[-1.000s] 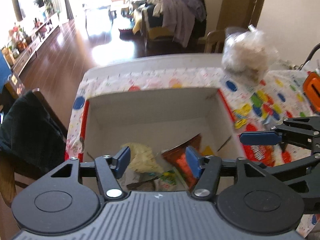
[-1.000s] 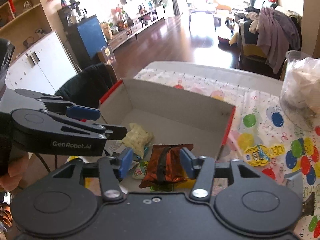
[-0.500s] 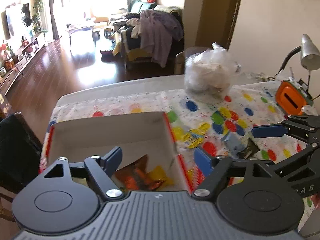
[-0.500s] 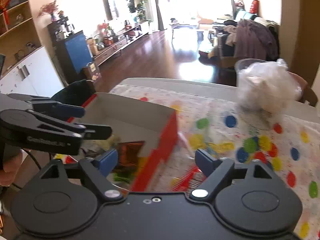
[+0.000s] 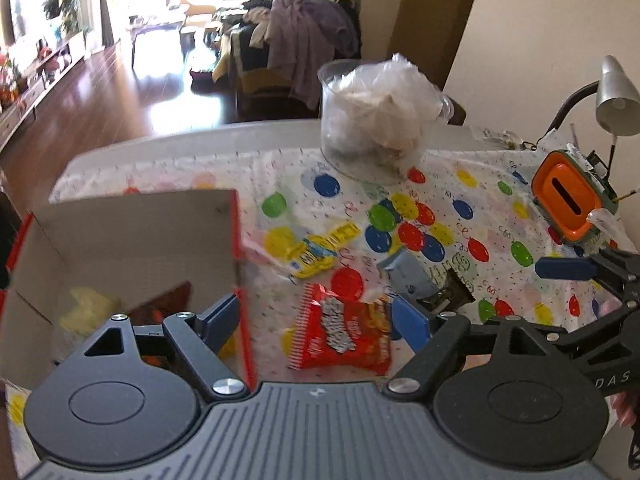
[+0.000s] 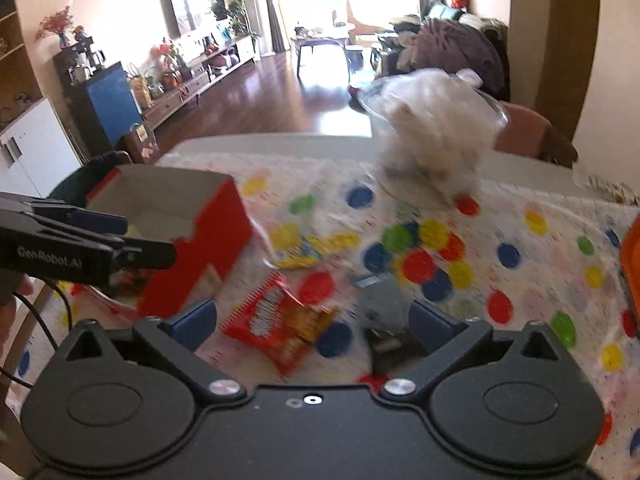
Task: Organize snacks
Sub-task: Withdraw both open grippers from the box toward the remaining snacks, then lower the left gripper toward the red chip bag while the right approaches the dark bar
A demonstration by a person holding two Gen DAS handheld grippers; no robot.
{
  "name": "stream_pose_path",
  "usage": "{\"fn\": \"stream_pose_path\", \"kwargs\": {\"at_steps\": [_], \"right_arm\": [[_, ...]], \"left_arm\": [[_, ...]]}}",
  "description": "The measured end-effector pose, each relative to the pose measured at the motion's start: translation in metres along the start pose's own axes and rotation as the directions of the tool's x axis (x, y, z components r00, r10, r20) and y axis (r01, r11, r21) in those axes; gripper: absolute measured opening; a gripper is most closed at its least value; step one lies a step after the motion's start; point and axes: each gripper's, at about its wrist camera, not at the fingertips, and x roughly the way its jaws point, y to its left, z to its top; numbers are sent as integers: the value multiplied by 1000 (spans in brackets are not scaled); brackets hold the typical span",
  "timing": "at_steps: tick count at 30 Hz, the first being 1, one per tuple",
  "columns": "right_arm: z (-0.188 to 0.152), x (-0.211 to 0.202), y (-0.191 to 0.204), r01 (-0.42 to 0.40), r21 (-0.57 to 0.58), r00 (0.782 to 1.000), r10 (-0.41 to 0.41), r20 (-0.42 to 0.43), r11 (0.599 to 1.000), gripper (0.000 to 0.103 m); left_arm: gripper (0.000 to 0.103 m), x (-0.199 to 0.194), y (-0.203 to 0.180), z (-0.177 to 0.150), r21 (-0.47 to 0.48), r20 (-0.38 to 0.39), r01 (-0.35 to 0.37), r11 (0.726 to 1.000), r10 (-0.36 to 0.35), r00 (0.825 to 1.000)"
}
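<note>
Both tongs empty, jaws opening. Left tongs bracket red snack packet lower centre, flat on desk, long axis left-right; left looks nearer. Right tongs: grey packet by right pad. Beyond, upper left: snack box.
</note>
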Motion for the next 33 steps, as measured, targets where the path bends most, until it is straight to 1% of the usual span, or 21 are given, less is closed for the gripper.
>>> {"fn": "stream_pose_path", "kwargs": {"at_steps": [5, 10, 12, 14, 16, 18, 20, 23, 25, 29, 31, 33], "right_arm": [[-15, 4, -33, 20, -29, 999, -21, -34, 999, 103], [-24, 14, -55, 12, -68, 998, -17, -60, 998, 103], [-26, 20, -61, 0, -79, 997, -6, -75, 997, 103], [-27, 28, -67, -12, -87, 996, 4, -92, 996, 103], [-28, 36, -72, -24, -96, 994, 14, -109, 995, 103], [-28, 45, -74, -38, -110, 991, 24, -129, 993, 103], [-28, 54, -76, -45, -124, 989, 27, -144, 991, 103], [-28, 64, -80, -63, -140, 986, 40, -160, 988, 103], [-28, 69, -80, -77, -154, 984, 51, -170, 985, 102], [-28, 83, -80, -99, -194, 978, 60, -199, 976, 102], [-28, 92, -80, -106, -205, 974, 60, -219, 973, 102], [-28, 102, -80, -109, -215, 971, 57, -233, 970, 101]], "left_arm": [[83, 21, -26, -3, -49, -61, -23, 999, 20, 998], [83, 48, -39, -4, -145, -139, -34, 989, 14, 990], [83, 58, -43, -4, -155, -151, -58, 986, 35, 988], [83, 69, -45, -5, -185, -174, -78, 980, 46, 984], [83, 80, -43, -5, -243, -201, -95, 965, 46, 979], [83, 91, -38, -5, -302, -230, -123, 945, 53, 972], [83, 103, -32, -5, -367, -261, -142, 919, 44, 964], [83, 119, -21, -6, -465, -292, -163, 870, 23, 956], [83, 128, -13, -7, -527, -306, -190, 828, 24, 952], [83, 144, -5, -7, -618, -328, -227, 753, 15, 945], [83, 152, -3, -7, -646, -353, -254, 720, 13, 936], [83, 157, -4, -7, -662, -356, -264, 701, 15, 934]]}}
